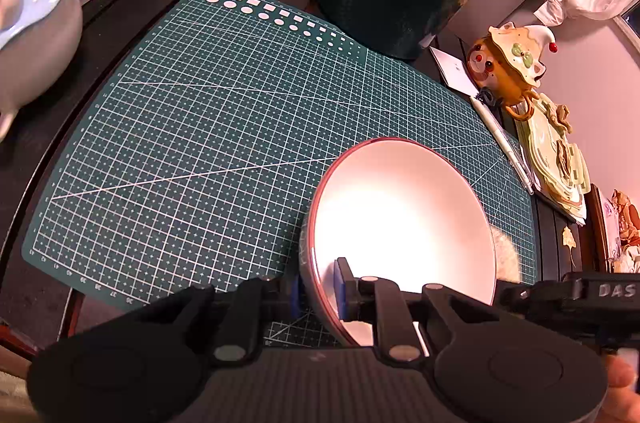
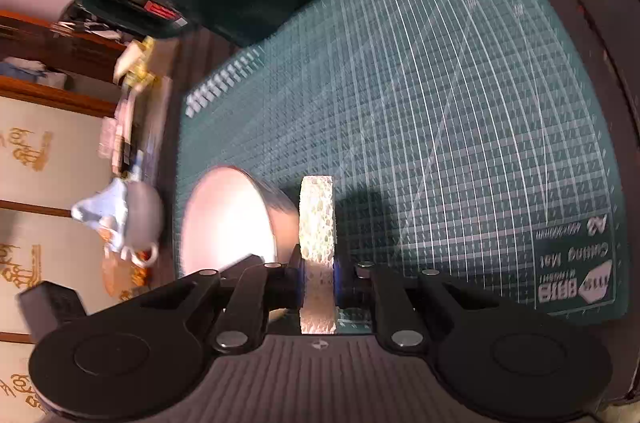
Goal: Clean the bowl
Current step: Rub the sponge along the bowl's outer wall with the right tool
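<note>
L gripper pinches the rim of the tilted bowl, near edge of the cutting mat; R gripper is clamped on a sponge touching the bowl's outer wall. Risk: thin rim grip could slip w/ a hard scrub. Open mat lies left; clutter crowds the right edge.

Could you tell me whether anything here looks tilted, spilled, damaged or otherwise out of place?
Only the bowl is askew: the left gripper pinches its rim and holds it tipped on edge over the cutting mat, on purpose for cleaning. The right gripper clamps a sponge beside its outer wall. Nothing looks spilled or broken.
</note>
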